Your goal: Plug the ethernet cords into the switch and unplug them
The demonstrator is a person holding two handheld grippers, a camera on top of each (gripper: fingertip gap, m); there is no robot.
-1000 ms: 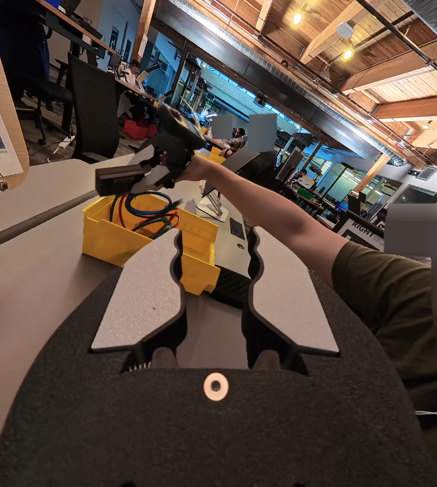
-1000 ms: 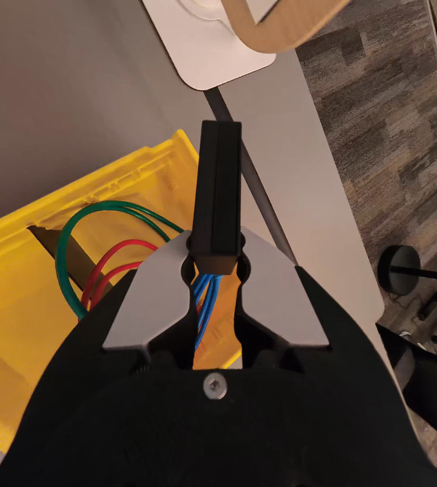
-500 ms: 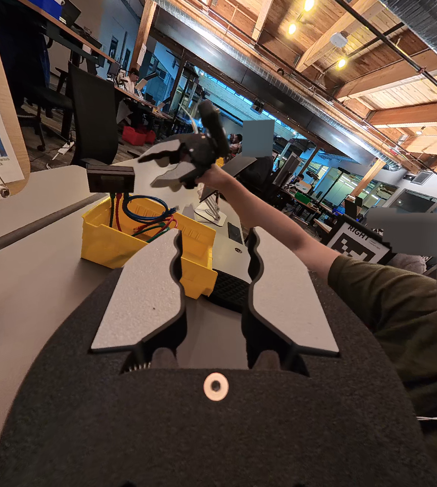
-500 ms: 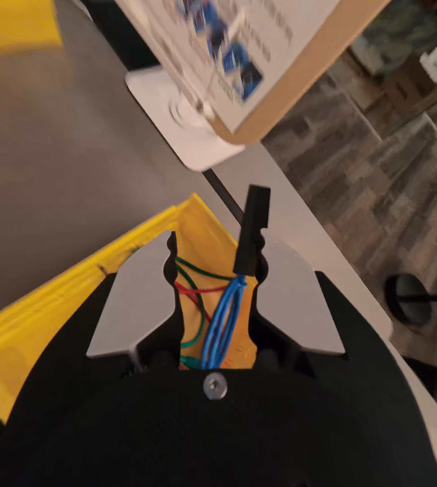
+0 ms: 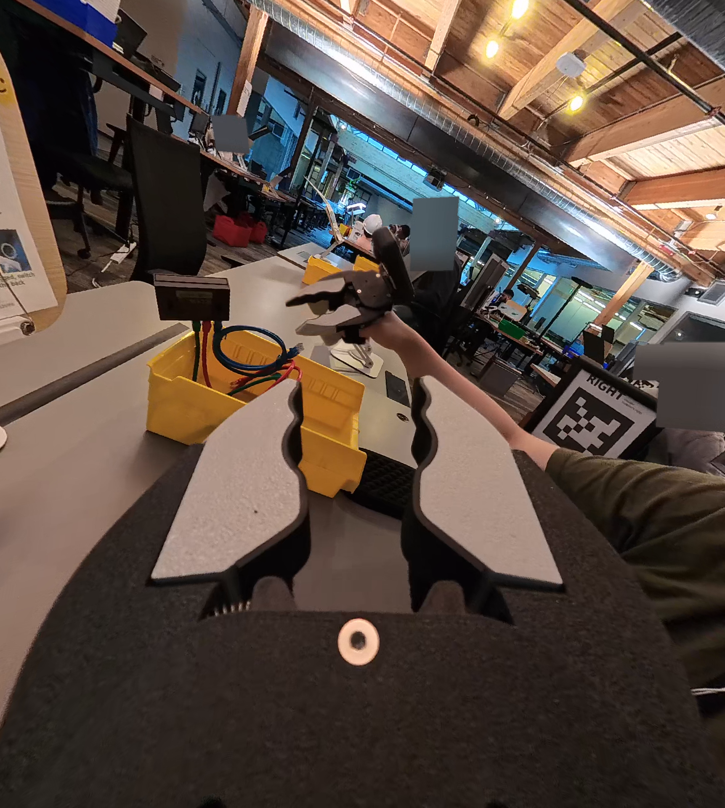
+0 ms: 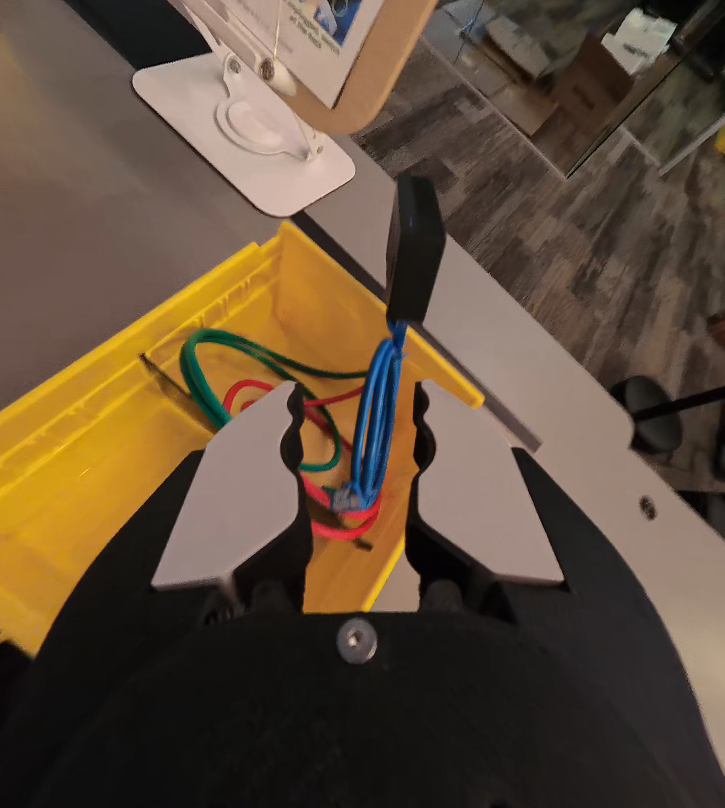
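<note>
The black switch (image 5: 192,297) stands above the far rim of the yellow bin (image 5: 185,406), apart from both grippers. Green (image 5: 196,350), red (image 5: 206,354) and blue cords (image 5: 251,350) run from its underside into the bin. My right gripper (image 5: 295,315) is open and empty, to the right of the switch. In the right wrist view the right gripper (image 6: 354,387) hovers over the bin (image 6: 67,437), with the switch (image 6: 415,249) ahead and the blue cord (image 6: 373,415) hanging from it. My left gripper (image 5: 354,384) is open and empty, low over the table in front of the bin.
A sign on a white stand (image 6: 242,131) is on the table beyond the bin. A black mat (image 5: 382,481) lies right of the bin. A checkered marker board (image 5: 588,419) stands at the right. The table edge (image 6: 570,437) and floor lie to the right in the right wrist view. Spacing between my two grippers at the tips: around 35 cm. From the right gripper's tips to the switch (image 6: 415,249) is close to 8 cm.
My right gripper opened, let go of the switch and drew back from it. The switch stays up at the bin's far rim. The left gripper has not moved.
</note>
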